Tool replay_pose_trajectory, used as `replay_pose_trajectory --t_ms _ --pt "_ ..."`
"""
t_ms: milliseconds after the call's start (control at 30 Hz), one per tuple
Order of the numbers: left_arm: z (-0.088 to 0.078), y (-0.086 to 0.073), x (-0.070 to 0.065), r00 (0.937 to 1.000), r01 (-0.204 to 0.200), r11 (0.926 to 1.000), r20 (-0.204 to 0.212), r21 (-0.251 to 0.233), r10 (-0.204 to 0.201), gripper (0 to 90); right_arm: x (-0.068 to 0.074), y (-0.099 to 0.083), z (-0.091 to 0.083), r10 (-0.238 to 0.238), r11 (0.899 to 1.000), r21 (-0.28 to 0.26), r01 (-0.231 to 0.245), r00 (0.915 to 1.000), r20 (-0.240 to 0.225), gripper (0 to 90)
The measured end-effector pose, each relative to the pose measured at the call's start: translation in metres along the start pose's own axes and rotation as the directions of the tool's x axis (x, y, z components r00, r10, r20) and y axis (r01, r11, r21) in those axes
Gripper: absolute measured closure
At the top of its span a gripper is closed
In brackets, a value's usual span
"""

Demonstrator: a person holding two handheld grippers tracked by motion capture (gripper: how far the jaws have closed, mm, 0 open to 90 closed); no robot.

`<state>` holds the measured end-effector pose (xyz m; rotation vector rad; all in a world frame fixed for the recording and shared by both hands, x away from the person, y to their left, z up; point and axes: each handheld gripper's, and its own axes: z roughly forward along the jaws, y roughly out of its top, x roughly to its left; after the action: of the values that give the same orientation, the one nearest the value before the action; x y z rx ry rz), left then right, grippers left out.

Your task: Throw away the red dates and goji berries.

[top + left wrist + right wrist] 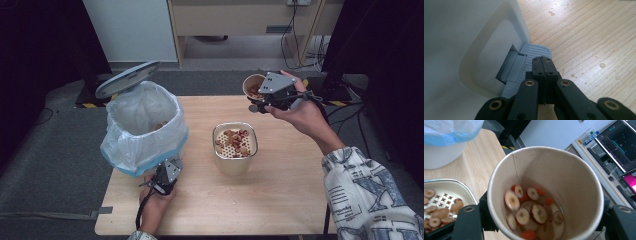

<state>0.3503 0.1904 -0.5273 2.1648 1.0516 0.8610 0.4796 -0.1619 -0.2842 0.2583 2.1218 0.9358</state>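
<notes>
The right claw point(260, 97) pinches a paper cup point(253, 86) of sliced fruit in liquid, held tilted in the air above the far edge of the surface point(280, 195), beyond the strainer tub point(235, 146). The left claw point(543, 65) is pressed together, empty, resting on the grey pedal point(534, 53) of the bag-lined white bin point(142, 125) at the near left
</notes>
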Motion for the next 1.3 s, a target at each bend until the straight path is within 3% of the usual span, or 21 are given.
replay_pose_trajectory --t_ms 533,700,1300 --pt "0.0 0.0 0.0 1.0 0.001 1.0 0.0 -0.001 -0.001 89.6 0.009 0.002 0.004 -0.099 0.995 0.034 0.099 0.9949 0.02 31.2" --pt "0.0 0.0 0.0 1.0 0.001 1.0 0.0 -0.002 -0.001 89.5 0.016 0.006 0.006 -0.163 0.986 0.045 0.162 0.9863 0.025 31.3" --pt "0.0 0.0 0.0 1.0 0.0 1.0 0.0 0.001 0.0 89.6 0.017 0.008 0.002 -0.179 0.983 0.047 0.177 0.9835 0.029 31.2"
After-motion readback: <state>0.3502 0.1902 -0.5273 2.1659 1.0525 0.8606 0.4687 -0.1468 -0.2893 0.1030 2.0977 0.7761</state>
